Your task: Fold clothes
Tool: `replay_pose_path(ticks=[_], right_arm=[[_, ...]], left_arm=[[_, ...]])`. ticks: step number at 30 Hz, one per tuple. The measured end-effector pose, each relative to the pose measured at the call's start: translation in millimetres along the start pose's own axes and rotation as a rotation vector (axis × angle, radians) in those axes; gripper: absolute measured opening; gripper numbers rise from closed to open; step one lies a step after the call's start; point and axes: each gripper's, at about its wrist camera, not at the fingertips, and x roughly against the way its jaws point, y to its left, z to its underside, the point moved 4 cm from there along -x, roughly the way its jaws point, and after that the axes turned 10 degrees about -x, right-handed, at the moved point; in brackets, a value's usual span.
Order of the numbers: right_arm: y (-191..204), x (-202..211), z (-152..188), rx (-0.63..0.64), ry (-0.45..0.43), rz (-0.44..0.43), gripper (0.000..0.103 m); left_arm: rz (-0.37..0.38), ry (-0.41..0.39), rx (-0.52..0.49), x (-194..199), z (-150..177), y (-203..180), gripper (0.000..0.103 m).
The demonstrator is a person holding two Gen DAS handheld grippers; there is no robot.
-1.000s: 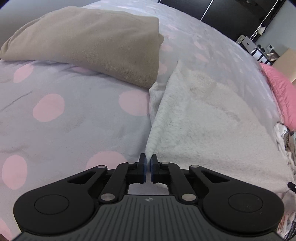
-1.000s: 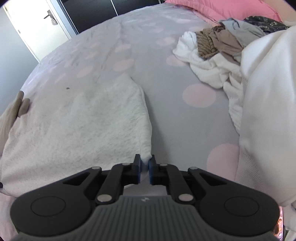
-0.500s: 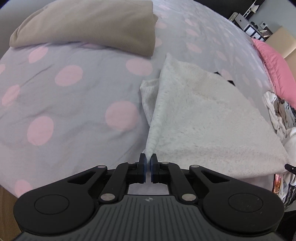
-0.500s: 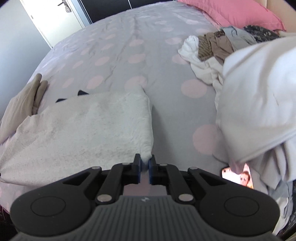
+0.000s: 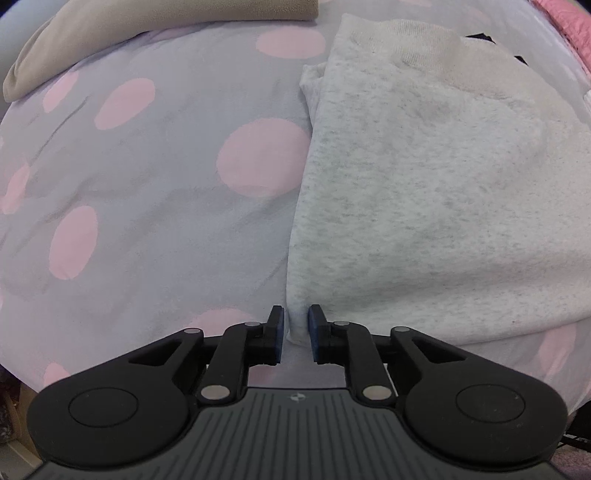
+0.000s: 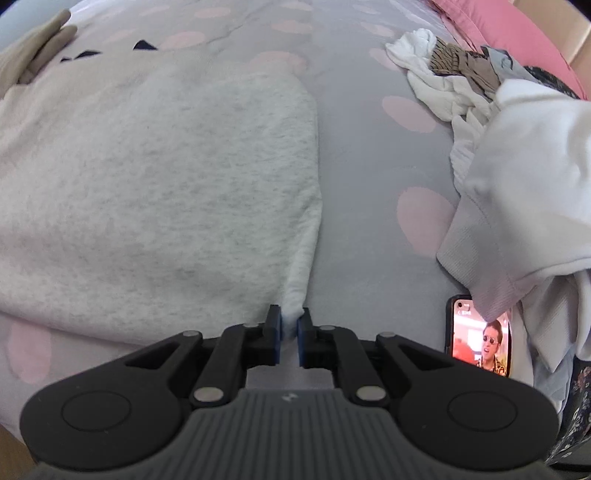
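A light grey fleece sweatshirt (image 5: 424, 203) lies folded and flat on the grey bedspread with pink dots (image 5: 147, 184). My left gripper (image 5: 296, 332) sits at the near left corner. Its jaws are opening, and the corner of the cloth stands between the pads without being pressed. In the right wrist view the same sweatshirt (image 6: 147, 184) fills the left half. My right gripper (image 6: 290, 332) is shut on its near right corner, with a tuft of cloth pinched between the blue pads. Both grippers point steeply down at the bed.
A folded beige garment (image 5: 147, 18) lies at the far left. To the right are a heap of unfolded clothes (image 6: 461, 70), a white garment (image 6: 524, 184), a lit phone (image 6: 480, 339) and a pink pillow (image 6: 498, 26).
Both grippers came down toward the bed with the sweatshirt's corners, and the cloth now lies flat. The left jaws have parted; the right jaws stay pinched.
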Motion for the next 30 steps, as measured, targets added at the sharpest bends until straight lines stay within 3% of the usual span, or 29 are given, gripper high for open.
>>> replay_pose_path(ticks=[2,4,5,7,9,12,15,20,27,30], right_arm=[[4.3,2.0,1.9,0.038,-0.022,0.025,0.014],[5.4,9.8,3.1,0.078,-0.055,0.048,0.018],[5.1,17.0,4.8,0.101,-0.087,0.066,0.031],[4.7,32.0,8.4,0.147,-0.155,0.103,0.039],[1.4,46.9,8.8,0.166,-0.220,0.105,0.040],[-8.7,68.3,-5.1,0.109,-0.270,-0.010,0.046],[-22.4,76.0,-28.5,0.041,-0.262,-0.103,0.046],[-35.1,70.7,-72.8,0.024,-0.250,-0.156,0.047],[-38.0,20.2,-128.8,-0.076,-0.140,-0.282,0.049],[-35.2,-8.6,-146.6,-0.117,-0.104,-0.313,0.057]], left_arm=[[-0.021,-0.003,-0.017,5.2,0.2,-0.6,0.025],[-0.028,-0.026,-0.016,16.3,3.1,0.9,0.027],[-0.030,-0.039,-0.015,22.0,4.3,1.7,0.027],[-0.018,-0.127,-0.008,38.3,0.3,3.8,0.034],[-0.006,-0.216,-0.002,54.9,-3.6,5.9,0.042],[0.007,-0.337,-0.003,76.9,-13.7,6.6,0.042],[0.005,-0.407,-0.040,87.0,-34.6,-3.6,0.042],[0.040,-0.455,-0.071,81.5,-74.4,-15.5,0.042],[0.050,-0.488,-0.082,44.9,-124.7,-12.2,0.042],[0.055,-0.484,-0.077,28.7,-136.8,-3.0,0.044]])
